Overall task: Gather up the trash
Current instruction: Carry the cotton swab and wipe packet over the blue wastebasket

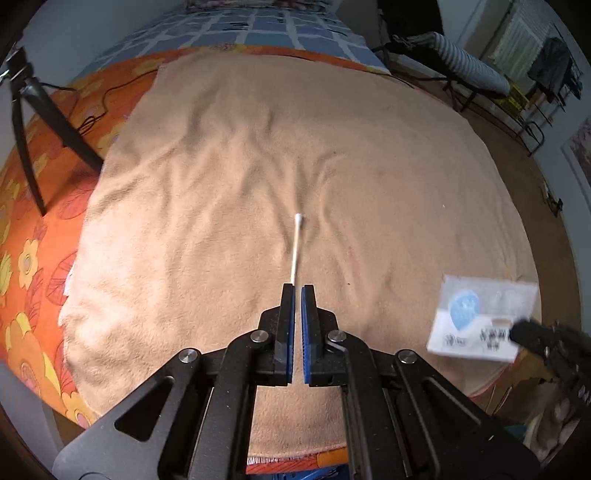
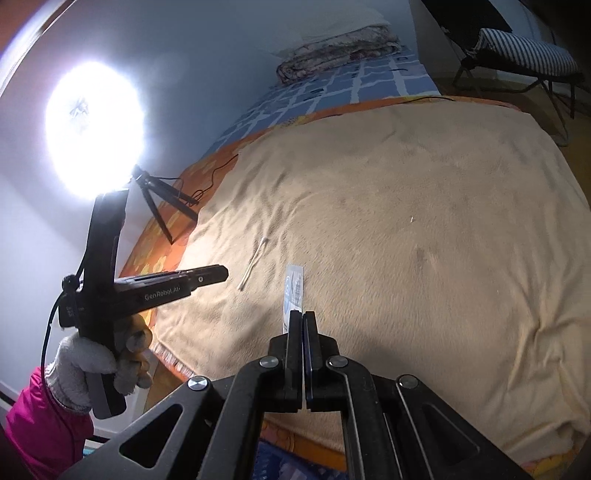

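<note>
Two hand-held grippers clamped — swab [image 1: 296, 248], packet [image 1: 480, 319]

Home bedroom, bed [image 1: 280, 29] with beige blanket [image 1: 258, 166], folded quilt [image 2: 338, 55]

- We see a bed [image 2: 576, 373] carrying everything, its long left edge against the wall.
- An orange flowered cover [image 1: 33, 206] lies over its near part; a blue checked sheet [image 1: 266, 29] covers the far end.
- A beige blanket [image 1: 229, 155] is spread on the orange cover, rumpled in the middle and reaching the near and right edges.
- A black tripod [image 1: 55, 122] stands on the orange strip by the left edge, a black cable [image 1: 92, 118] beside it.
- A folded quilt [image 2: 340, 55] sits at the far end.
- A tiny white scrap [image 2: 411, 220] lies on the blanket towards the right edge.
</note>
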Action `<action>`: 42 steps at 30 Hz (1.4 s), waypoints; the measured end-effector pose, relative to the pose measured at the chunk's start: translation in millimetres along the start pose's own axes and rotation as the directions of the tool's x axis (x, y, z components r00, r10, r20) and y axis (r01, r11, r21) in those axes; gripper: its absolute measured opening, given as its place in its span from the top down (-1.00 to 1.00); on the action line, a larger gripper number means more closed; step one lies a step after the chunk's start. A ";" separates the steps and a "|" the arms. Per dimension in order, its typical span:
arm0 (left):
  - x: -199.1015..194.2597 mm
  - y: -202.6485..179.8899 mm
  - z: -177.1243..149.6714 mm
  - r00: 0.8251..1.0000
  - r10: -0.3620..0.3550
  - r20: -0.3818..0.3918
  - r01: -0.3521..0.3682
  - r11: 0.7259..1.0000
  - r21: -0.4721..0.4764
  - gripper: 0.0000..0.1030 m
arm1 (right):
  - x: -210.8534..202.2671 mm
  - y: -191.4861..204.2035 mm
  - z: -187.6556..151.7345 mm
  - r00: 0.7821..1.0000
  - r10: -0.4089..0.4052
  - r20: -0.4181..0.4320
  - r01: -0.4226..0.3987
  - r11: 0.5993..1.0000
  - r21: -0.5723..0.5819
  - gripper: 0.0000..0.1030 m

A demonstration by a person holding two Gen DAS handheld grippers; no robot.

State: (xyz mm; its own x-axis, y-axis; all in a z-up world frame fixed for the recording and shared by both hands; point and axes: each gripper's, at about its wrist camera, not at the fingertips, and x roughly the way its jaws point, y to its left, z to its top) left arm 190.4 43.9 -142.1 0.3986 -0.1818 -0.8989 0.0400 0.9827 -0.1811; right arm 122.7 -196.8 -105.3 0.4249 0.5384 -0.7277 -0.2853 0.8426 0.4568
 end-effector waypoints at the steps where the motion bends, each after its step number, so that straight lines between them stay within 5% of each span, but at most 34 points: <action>1: 2.2 1.4 1.9 1.000 -0.015 -0.016 0.015 1.000 -0.011 0.86 | -2.2 0.9 -2.6 1.000 0.006 0.002 -0.006 1.000 0.005 1.00; 4: 13.2 -2.5 9.6 0.999 -0.003 -0.032 0.003 1.000 -0.008 0.39 | -7.6 4.4 -8.9 1.000 0.015 0.003 -0.015 1.000 0.004 1.00; 9: 38.4 -15.5 18.9 0.996 0.068 -0.055 -0.066 0.997 0.042 0.39 | -9.5 2.0 -16.2 1.000 0.022 -0.010 -0.022 1.000 0.006 1.00; 10: 44.3 -17.7 20.4 0.995 0.080 -0.063 -0.077 0.996 0.055 0.47 | -9.3 -0.8 -16.4 1.000 0.022 -0.012 -0.022 1.000 0.013 1.00; 11: 49.9 -19.8 21.0 0.993 0.097 -0.067 -0.093 0.993 0.068 0.84 | -9.2 -4.3 -16.1 1.000 0.026 -0.014 -0.025 0.999 0.023 1.00; 12: 55.1 -20.6 20.8 0.991 0.113 -0.074 -0.107 0.991 0.076 0.95 | -8.5 -6.8 -15.2 1.000 0.028 -0.015 -0.027 0.999 0.033 1.00; 24: 8.3 -12.0 5.5 0.999 0.043 -0.013 -0.043 0.999 0.034 1.00 | -27.3 -10.3 -17.6 0.999 0.047 0.012 -0.047 0.998 0.047 1.00; 42: -85.4 -46.5 -131.8 0.998 -0.070 0.003 0.070 0.991 0.111 1.00 | -67.7 13.2 -110.9 0.987 0.141 -0.077 -0.141 0.990 -0.002 1.00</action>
State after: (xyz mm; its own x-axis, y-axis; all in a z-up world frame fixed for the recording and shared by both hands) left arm 33.7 9.0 -109.5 0.3973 -0.2503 -0.8829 0.1688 0.9656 -0.1978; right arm -5.1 -223.6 -106.7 0.3134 0.6491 -0.6932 -0.3447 0.7579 0.5538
